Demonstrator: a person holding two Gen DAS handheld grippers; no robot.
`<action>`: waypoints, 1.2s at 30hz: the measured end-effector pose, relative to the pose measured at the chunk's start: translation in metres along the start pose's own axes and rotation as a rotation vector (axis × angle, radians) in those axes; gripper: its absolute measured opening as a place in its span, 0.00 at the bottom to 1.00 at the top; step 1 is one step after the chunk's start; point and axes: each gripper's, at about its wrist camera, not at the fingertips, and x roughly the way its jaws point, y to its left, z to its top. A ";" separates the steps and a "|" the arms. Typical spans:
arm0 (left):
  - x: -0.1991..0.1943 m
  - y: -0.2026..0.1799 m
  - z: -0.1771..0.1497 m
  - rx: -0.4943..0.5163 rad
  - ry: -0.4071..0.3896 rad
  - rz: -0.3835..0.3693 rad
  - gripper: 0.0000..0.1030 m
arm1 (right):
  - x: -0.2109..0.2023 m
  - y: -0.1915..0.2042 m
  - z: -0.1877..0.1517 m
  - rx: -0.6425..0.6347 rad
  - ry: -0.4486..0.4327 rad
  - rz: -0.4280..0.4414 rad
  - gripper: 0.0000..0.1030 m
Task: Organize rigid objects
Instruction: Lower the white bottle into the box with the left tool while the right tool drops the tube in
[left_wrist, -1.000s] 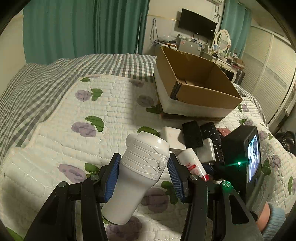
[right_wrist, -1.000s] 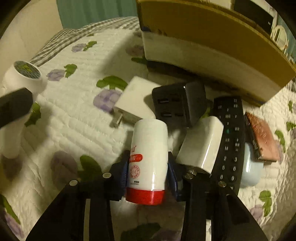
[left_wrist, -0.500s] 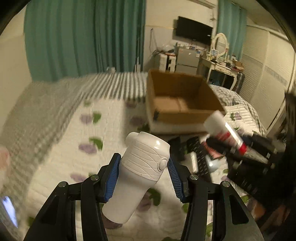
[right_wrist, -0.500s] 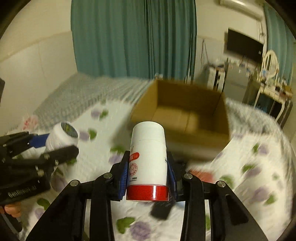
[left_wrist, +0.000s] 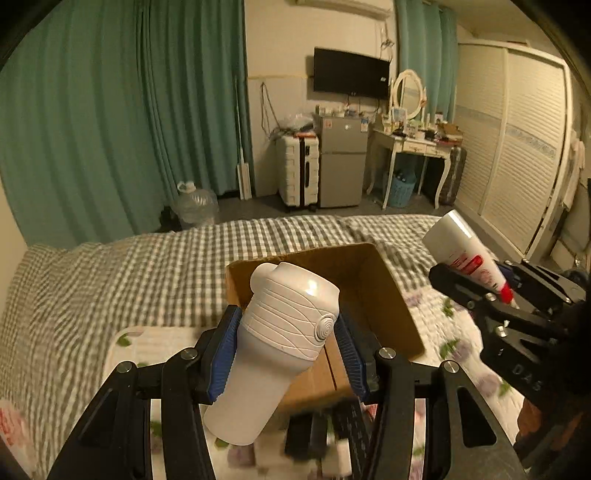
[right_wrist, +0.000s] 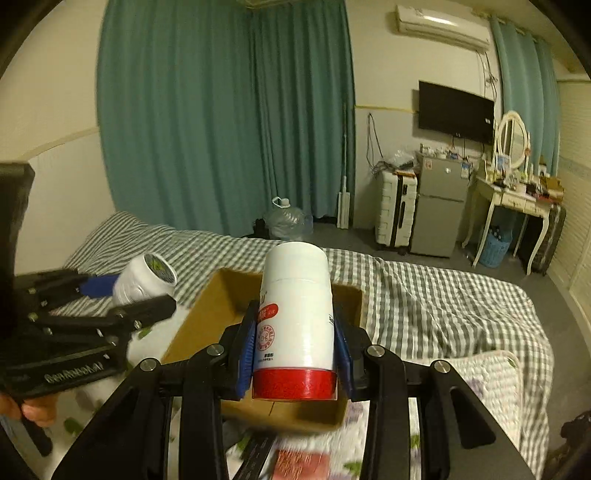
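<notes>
A: Gripping the white cup (left_wrist: 280, 343) between blue pads, left gripper (left_wrist: 288, 350) pinching it tight, tilting it just above the near wall of the cardboard box (left_wrist: 373, 295).

B: Clamping the red-capped white bottle (right_wrist: 295, 325) in the right gripper (right_wrist: 295, 354), red cap nearest the camera, hanging over that same box.

A: Showing up right of the box in the left view too.

B: Sitting on the flowered quilt (right_wrist: 491, 376), that box; checked bedspread (right_wrist: 424, 295) stretching beyond it.

A: Lying blurred just in front of the box, a dark remote (left_wrist: 351, 424).

left tongs (left_wrist: 288, 347): raised, clamped | right tongs (right_wrist: 294, 354): raised, clamped
</notes>
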 end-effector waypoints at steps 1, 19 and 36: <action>0.016 0.000 0.003 0.002 0.014 0.005 0.51 | 0.010 -0.004 0.001 -0.004 0.012 -0.005 0.34; 0.140 -0.007 -0.008 0.061 0.137 -0.036 0.56 | 0.117 -0.046 -0.014 -0.054 0.047 -0.082 0.85; -0.032 0.017 -0.083 -0.040 -0.005 0.045 0.58 | -0.032 -0.011 -0.114 -0.074 0.079 -0.113 0.86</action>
